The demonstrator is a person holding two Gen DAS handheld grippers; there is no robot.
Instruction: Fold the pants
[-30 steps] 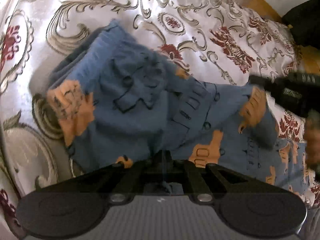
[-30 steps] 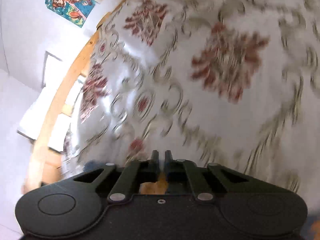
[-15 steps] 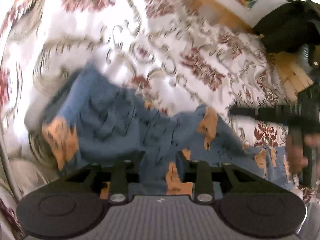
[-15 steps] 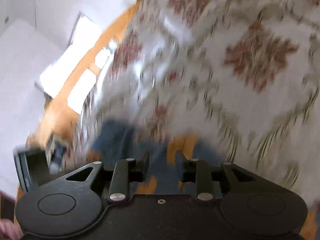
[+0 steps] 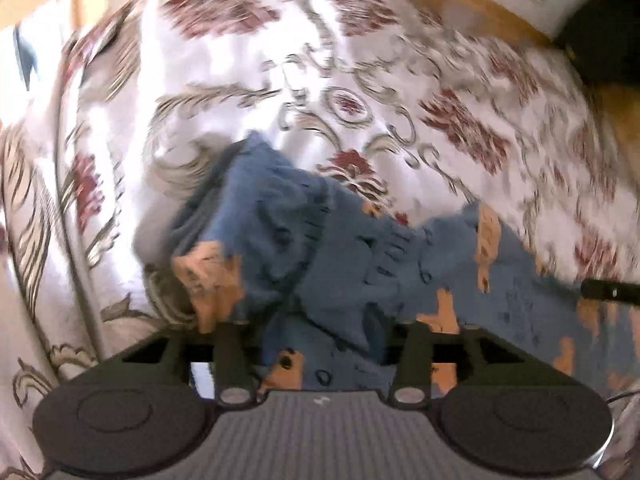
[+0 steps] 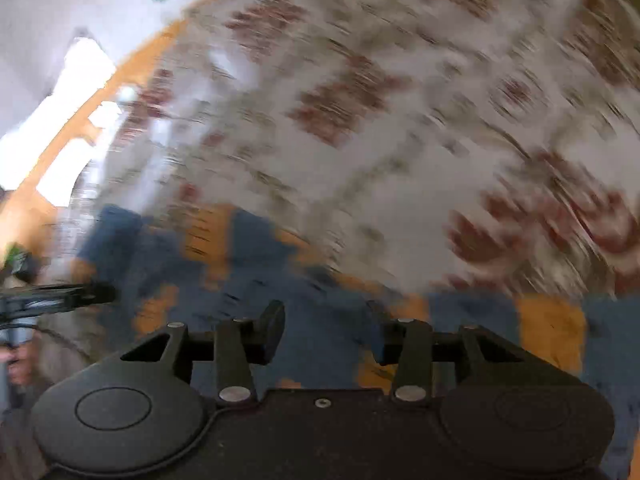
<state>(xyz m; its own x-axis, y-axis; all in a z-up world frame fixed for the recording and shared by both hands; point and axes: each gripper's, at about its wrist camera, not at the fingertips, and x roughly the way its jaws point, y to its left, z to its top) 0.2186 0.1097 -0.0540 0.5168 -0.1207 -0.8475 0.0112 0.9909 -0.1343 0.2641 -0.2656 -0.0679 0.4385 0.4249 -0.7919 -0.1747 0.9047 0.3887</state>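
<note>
Letting go of the pants after a fold, both grippers spread wide over the cloth.

Left wrist view: the left gripper [image 5: 320,336] stands wide, holding nothing, just above the blue pants [image 5: 344,264], which lie rumpled in a loose heap on the flowered bedspread [image 5: 360,80]; the tip of the other tool pokes in at the right edge. A second ago these fingers were pinched on the fabric, so the release looks fresh. Right wrist view, badly blurred: the right gripper [image 6: 324,336] is also wide and empty over the pants [image 6: 248,280], where earlier it was shut with little but bedspread [image 6: 400,140] ahead. I judge one fold is laid; next calls for picking a new edge, likely the bunched left end, and smoothing it.
</note>
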